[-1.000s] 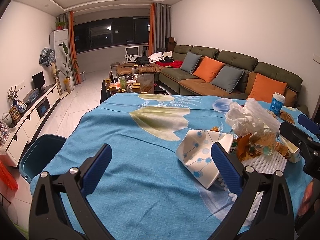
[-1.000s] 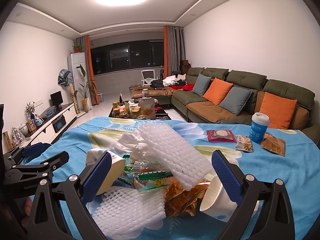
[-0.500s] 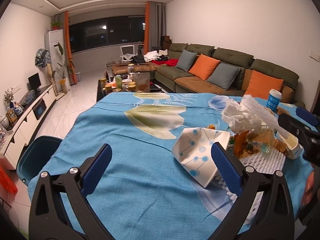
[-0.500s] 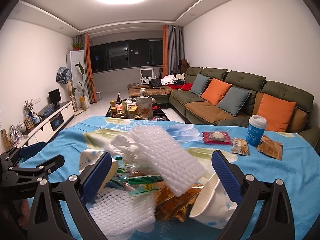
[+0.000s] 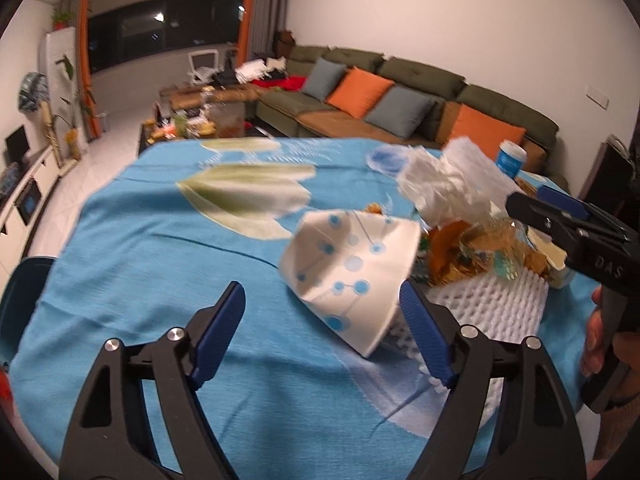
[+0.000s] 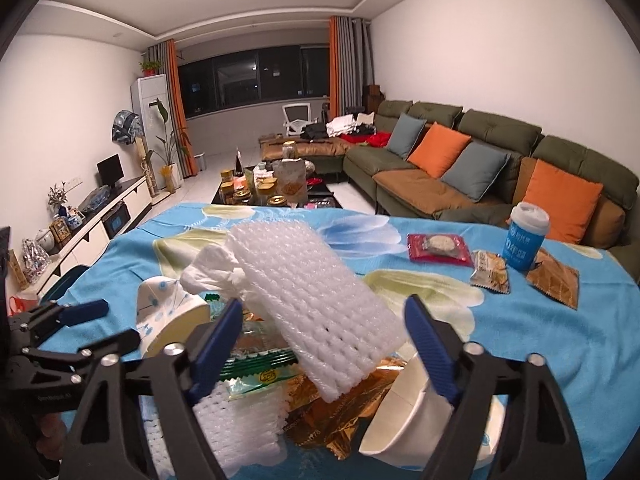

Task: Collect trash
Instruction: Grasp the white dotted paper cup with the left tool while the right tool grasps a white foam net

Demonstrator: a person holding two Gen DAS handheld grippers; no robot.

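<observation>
A heap of trash lies on the blue flowered tablecloth [image 5: 160, 264]. It holds a crushed white paper cup with blue dots [image 5: 348, 276], white foam netting [image 6: 316, 304], crumpled white tissue [image 5: 444, 188], a green wrapper [image 6: 260, 364] and gold foil [image 6: 332, 412]. My left gripper [image 5: 320, 300] hovers at the cup, jaws closing. Its right pad [image 5: 420, 332] is beside the cup's edge and its left pad is well clear. My right gripper [image 6: 324, 308] straddles the foam sheet and wrappers from the other side, jaws closing, no firm pinch visible. A second white cup [image 6: 404, 412] lies under its right finger.
A blue lidded cup [image 6: 526, 240], a red snack packet [image 6: 438, 246] and two other packets [image 6: 490, 272] sit at the table's far right. A dark bin [image 5: 24, 292] stands on the floor past the left table edge. A sofa lines the right wall.
Both grippers have tipped down and moved closer to the heap, and both pairs of jaws have narrowed. The heap itself has not shifted.
</observation>
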